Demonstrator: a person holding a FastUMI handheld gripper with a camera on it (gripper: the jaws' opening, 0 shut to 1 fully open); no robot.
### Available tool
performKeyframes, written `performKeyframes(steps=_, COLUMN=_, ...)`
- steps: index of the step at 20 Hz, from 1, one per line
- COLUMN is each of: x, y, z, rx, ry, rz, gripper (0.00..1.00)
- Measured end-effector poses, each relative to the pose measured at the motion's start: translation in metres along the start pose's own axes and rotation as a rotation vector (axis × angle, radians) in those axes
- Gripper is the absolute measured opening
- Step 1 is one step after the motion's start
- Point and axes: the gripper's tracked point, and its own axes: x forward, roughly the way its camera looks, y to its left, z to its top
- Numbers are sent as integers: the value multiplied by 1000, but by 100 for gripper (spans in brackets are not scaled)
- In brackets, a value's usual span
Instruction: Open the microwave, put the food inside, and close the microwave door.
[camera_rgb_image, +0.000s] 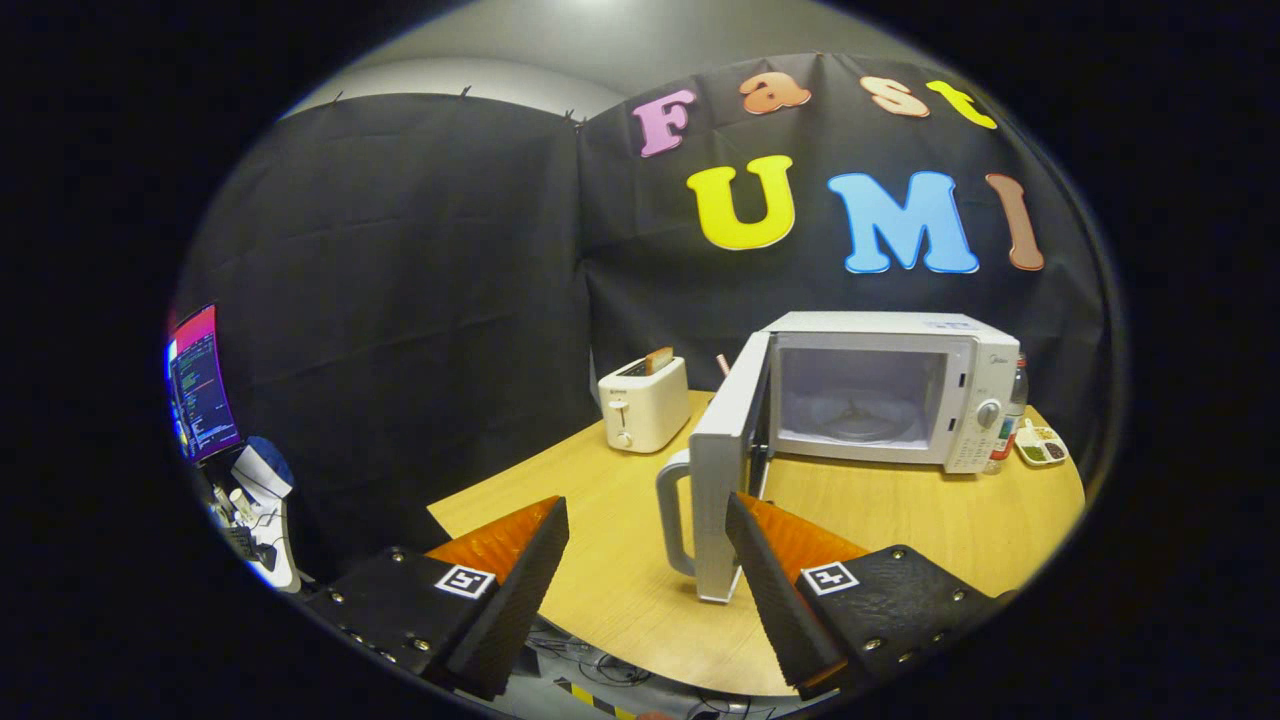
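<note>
Glossy white plastic microwave (880, 390) and toaster (645, 405) on a smooth matt wood-grain table (900, 520)

One microwave (880, 390), one toaster (645, 405), one bottle (1010, 415).

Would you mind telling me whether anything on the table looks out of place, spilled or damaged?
Nothing stands out. The microwave sits level with its door swung wide, as the task needs, and its cavity holds no food. The toaster stands upright beside it. The gripper is open and empty, short of the door.
</note>
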Motion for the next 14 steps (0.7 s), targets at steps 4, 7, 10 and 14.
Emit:
performKeyframes(steps=4, x=-13, y=-59, z=-2, rx=2, ry=-10, rz=-128, gripper=96)
performKeyframes(steps=7, x=-17, y=-106, z=-17, rx=29, ry=20, rz=-222, gripper=96)
performKeyframes(steps=10, x=-21, y=-146, z=-34, rx=51, ry=54, rz=-309, gripper=96)
performKeyframes(steps=14, x=-19, y=-183, z=-65, rx=88, ry=112, rz=-376, gripper=96)
